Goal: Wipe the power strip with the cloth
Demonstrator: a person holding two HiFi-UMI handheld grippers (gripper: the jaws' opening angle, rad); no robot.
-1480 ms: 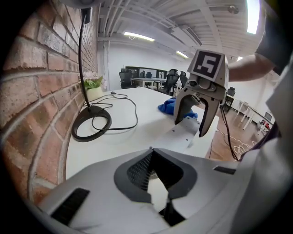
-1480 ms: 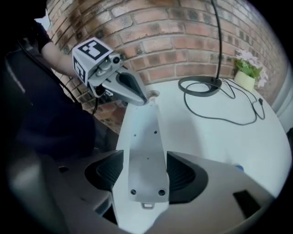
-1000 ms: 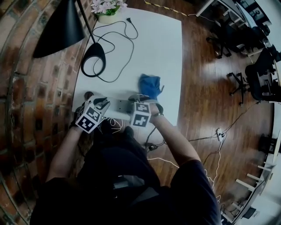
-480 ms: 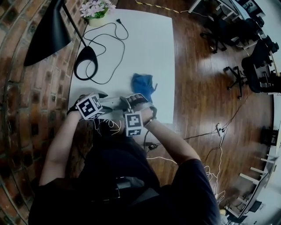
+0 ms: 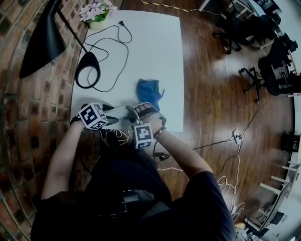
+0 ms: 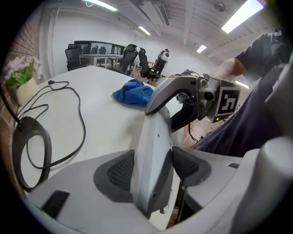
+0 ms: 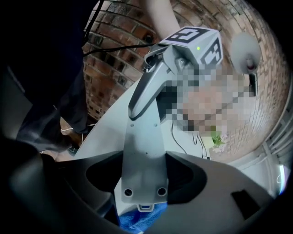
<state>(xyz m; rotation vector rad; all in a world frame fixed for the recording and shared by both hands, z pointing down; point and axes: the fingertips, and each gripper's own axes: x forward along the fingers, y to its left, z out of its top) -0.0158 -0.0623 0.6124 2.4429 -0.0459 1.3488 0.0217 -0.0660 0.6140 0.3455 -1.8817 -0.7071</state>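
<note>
White table (image 5: 155,56) sits against a brick wall (image 5: 23,117) on a wood floor (image 5: 211,94). A black lamp (image 5: 40,42) leans over the far left side. Its cord (image 6: 83,123) loops all over the tabletop, and the plug (image 5: 121,22) lies loose near a little flower pot (image 5: 96,12) in the corner. Office chairs (image 5: 273,66) are off to the right, with some cables (image 5: 233,137) on the floor.

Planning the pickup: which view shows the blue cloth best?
The left gripper view: the blue cloth lies clear and crumpled on the white table. The head view shows the cloth small from above; the right gripper view shows only a sliver below the power strip.
</note>
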